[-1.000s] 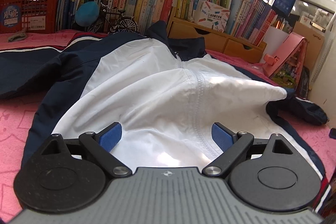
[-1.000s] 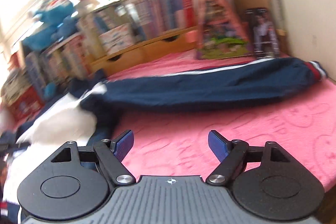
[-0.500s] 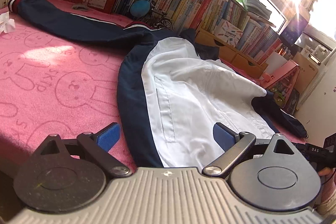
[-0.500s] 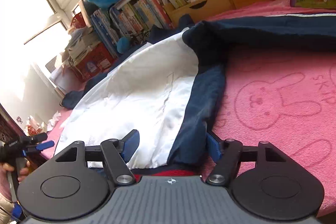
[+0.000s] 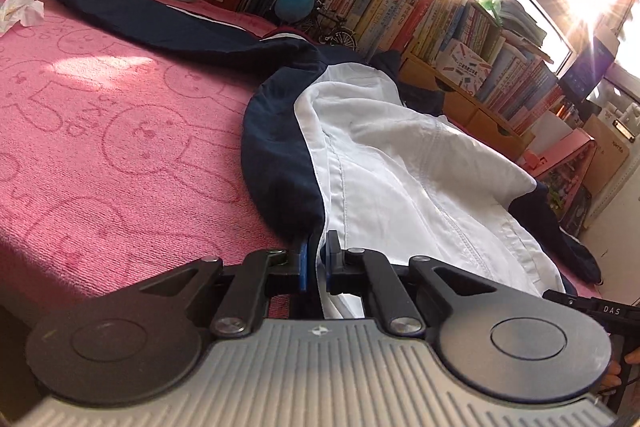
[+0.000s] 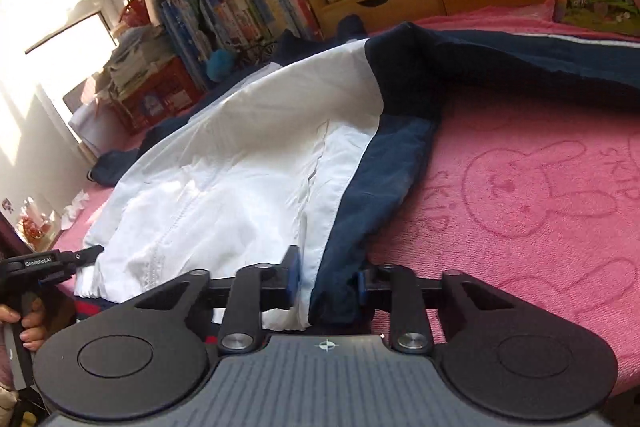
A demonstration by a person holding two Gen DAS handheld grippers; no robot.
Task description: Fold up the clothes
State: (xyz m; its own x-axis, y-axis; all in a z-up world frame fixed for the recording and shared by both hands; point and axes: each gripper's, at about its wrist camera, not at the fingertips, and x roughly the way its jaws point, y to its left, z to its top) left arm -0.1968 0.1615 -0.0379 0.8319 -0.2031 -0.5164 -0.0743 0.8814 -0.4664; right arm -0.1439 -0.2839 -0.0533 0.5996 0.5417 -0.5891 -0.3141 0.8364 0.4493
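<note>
Jacket [image 5: 400,167] flat on pink blanket [image 5: 120,147]; left gripper [image 5: 316,259] jaws pinching hem; right gripper [image 6: 326,279] jaws clamping hem.

Jacket [image 5: 392,171]: navy with a white front panel and a stitched centre seam; red-and-white striped cuff on one sleeve. Lies spread front-up on the pink bunny-print cover [image 5: 100,147], both sleeves stretched out to the sides. Fabric wrinkled, near hem edge lifted and bunched at both bottom corners.
</note>
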